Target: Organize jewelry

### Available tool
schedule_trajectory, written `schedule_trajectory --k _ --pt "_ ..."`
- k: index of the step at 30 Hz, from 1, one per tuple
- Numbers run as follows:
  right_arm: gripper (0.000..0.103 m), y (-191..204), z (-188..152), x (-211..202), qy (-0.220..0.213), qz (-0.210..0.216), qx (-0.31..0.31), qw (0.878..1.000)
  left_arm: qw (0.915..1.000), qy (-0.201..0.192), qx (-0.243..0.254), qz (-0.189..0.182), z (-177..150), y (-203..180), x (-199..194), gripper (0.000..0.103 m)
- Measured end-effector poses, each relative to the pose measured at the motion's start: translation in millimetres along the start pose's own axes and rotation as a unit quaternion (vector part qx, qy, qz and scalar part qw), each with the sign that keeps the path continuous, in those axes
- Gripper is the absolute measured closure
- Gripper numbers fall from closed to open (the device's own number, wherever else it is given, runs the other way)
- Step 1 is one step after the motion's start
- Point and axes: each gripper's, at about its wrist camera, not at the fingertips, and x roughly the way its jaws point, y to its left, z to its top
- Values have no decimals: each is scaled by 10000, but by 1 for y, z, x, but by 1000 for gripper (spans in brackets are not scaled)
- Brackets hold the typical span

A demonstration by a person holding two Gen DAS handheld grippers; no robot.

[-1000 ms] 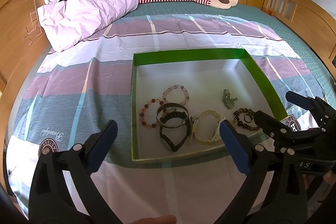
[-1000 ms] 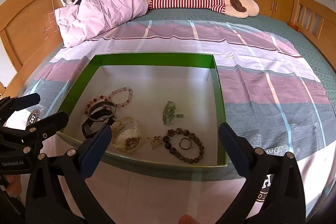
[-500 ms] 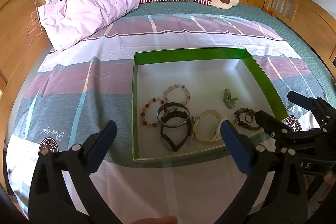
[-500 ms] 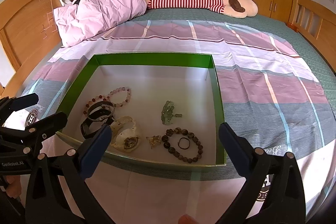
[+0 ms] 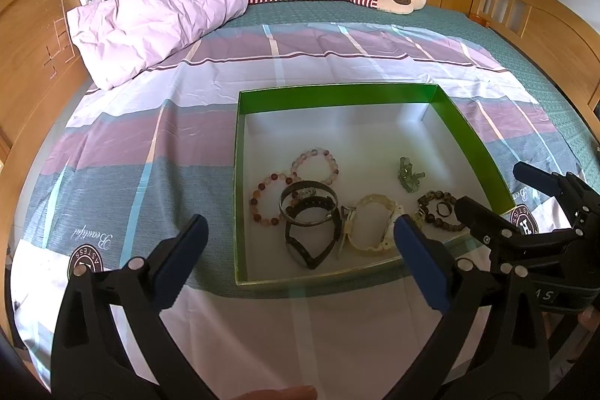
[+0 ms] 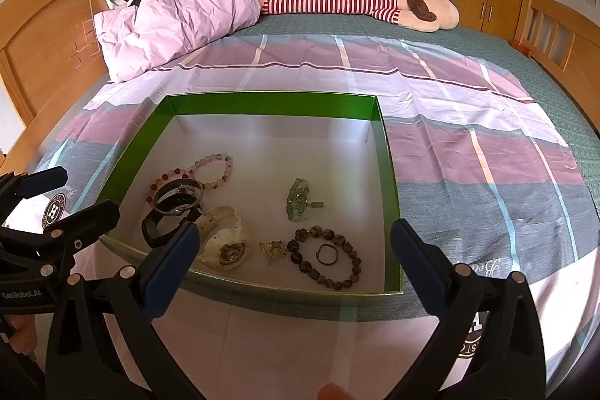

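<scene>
Jewelry lies strewn across the green box; both grippers' jaws gape, empty.

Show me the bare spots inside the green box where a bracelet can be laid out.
The far half of the green box floor is bare, from the back wall down to the pink bead bracelet. A smaller strip runs along the right wall beside the green pendant. The near edge is crowded: dark bead bracelet, cream watch, black bangles.

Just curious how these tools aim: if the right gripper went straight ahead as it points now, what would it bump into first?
Probably the near wall of the green box, then the dark bead bracelet inside; depth is hard to judge.
</scene>
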Motion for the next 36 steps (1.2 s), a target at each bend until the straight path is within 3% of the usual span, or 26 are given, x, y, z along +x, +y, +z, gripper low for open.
schedule_trajectory --k 31,36 --pt "1 -3 -3 2 -3 1 -5 10000 10000 9 11 14 -3 0 2 3" --pt "1 -8 -5 -8 -204 16 -82 9998 9995 -100 90 302 -3 -1 -9 3"
